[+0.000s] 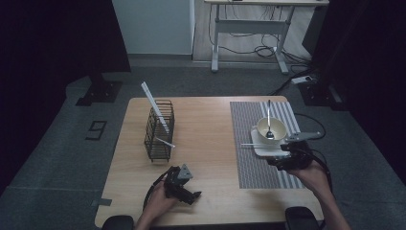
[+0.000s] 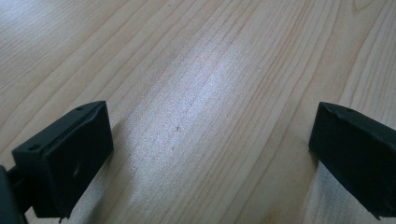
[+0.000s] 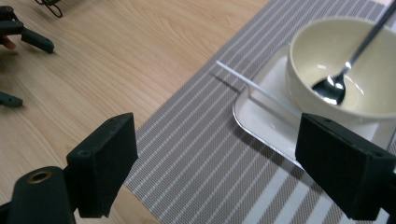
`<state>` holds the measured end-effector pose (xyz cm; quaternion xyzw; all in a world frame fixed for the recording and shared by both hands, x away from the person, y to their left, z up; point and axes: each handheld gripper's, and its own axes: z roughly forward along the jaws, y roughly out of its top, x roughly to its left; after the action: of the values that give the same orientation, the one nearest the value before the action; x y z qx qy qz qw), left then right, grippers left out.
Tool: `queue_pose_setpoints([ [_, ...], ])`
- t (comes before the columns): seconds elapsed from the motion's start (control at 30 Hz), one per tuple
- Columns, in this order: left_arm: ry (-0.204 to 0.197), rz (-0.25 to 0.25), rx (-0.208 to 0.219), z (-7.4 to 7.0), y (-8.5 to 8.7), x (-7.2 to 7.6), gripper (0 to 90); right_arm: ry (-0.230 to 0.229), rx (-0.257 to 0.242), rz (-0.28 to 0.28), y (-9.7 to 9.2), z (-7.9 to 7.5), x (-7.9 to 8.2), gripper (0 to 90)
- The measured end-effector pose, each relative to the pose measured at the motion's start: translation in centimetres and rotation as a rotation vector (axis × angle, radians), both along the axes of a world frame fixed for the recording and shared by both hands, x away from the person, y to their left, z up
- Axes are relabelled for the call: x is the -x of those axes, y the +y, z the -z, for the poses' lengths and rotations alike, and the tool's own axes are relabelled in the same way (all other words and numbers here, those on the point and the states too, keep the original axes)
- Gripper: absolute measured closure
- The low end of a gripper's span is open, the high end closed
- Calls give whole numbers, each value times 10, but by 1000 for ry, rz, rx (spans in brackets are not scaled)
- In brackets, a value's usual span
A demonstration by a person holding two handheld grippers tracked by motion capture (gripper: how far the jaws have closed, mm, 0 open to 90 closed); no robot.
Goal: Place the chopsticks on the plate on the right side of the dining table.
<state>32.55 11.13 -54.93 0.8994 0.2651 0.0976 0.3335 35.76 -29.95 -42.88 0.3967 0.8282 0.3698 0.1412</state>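
High view: left gripper (image 1: 184,187) low over bare wooden table (image 1: 206,124); right gripper (image 1: 292,154) at near edge of white tray (image 1: 261,148) on striped placemat (image 1: 249,167); bowl (image 1: 272,128) with spoon (image 1: 269,120) on tray; white stick (image 1: 253,144), possibly a chopstick, across tray edge.

Left gripper view: jaws spread wide, nothing between, only wood grain.

Right gripper view: jaws spread, empty, over placemat (image 3: 210,154); stick (image 3: 252,86) jutting off tray (image 3: 266,121) beside bowl (image 3: 336,70).
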Motion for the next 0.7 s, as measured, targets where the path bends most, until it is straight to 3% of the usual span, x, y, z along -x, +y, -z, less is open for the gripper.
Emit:
queue_pose_setpoints([
  [0.37, 1, 0, -1, 0, 0, 0, 0, -13, 4, -92, 46, -31, -15, 124],
  [0.7, 2, -1, 0, 0, 0, 0, 0, 5, 2, -202, 91, -49, -30, 128],
])
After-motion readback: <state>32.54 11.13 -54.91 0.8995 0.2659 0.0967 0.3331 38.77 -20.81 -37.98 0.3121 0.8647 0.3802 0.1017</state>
